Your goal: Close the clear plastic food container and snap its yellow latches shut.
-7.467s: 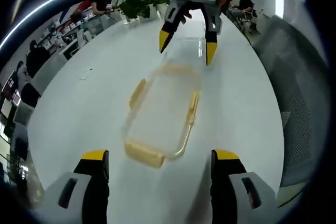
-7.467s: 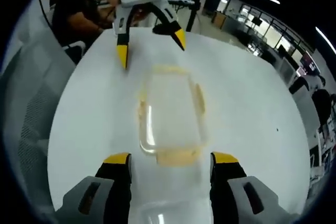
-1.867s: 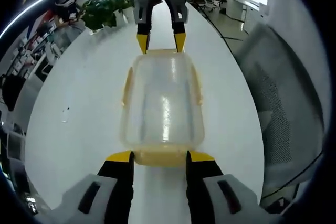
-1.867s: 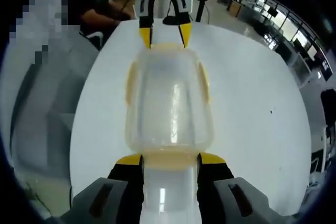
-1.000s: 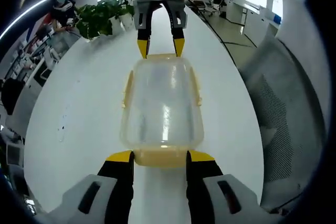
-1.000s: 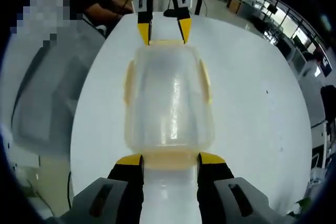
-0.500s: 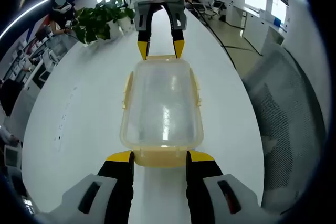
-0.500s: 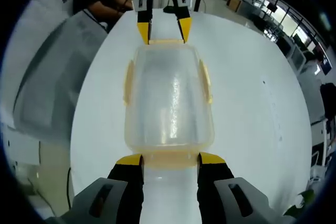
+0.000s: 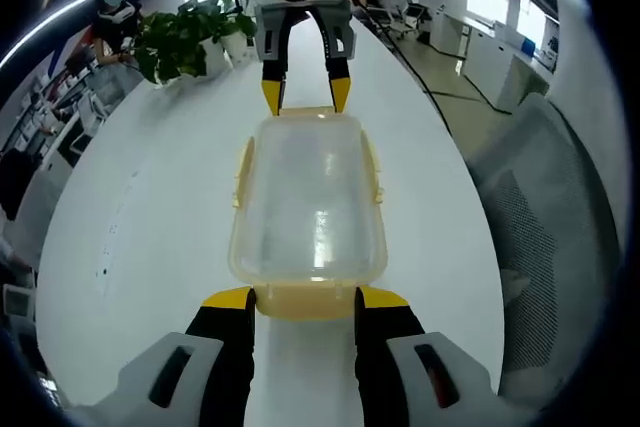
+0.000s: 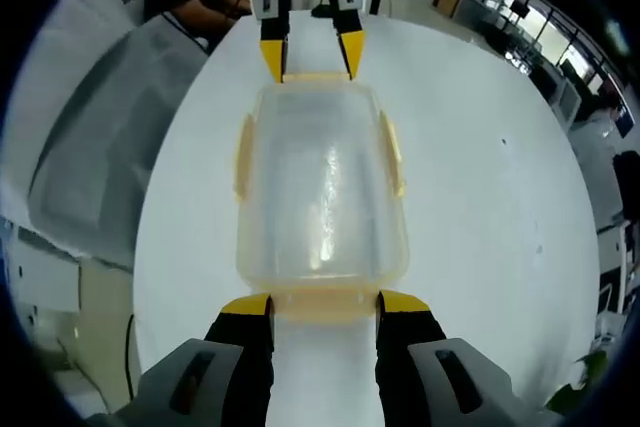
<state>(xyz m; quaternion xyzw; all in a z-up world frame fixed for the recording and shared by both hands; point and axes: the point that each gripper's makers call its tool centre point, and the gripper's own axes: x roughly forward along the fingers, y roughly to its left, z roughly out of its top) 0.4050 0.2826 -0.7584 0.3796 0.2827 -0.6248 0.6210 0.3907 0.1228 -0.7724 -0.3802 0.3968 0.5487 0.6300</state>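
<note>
Two grippers, left gripper (image 9: 304,297) and right gripper (image 10: 313,302), each pinch an end latch of the lidded clear food container (image 9: 308,199) on the white table (image 9: 160,197), jaws narrowed on yellow flaps; squeezing evenly should snap both without tilting it

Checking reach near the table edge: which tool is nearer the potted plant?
Right. The right tool sits at the container's far end latch, on the plant's side of the table. The left tool is at the opposite end latch, farther away.
</note>
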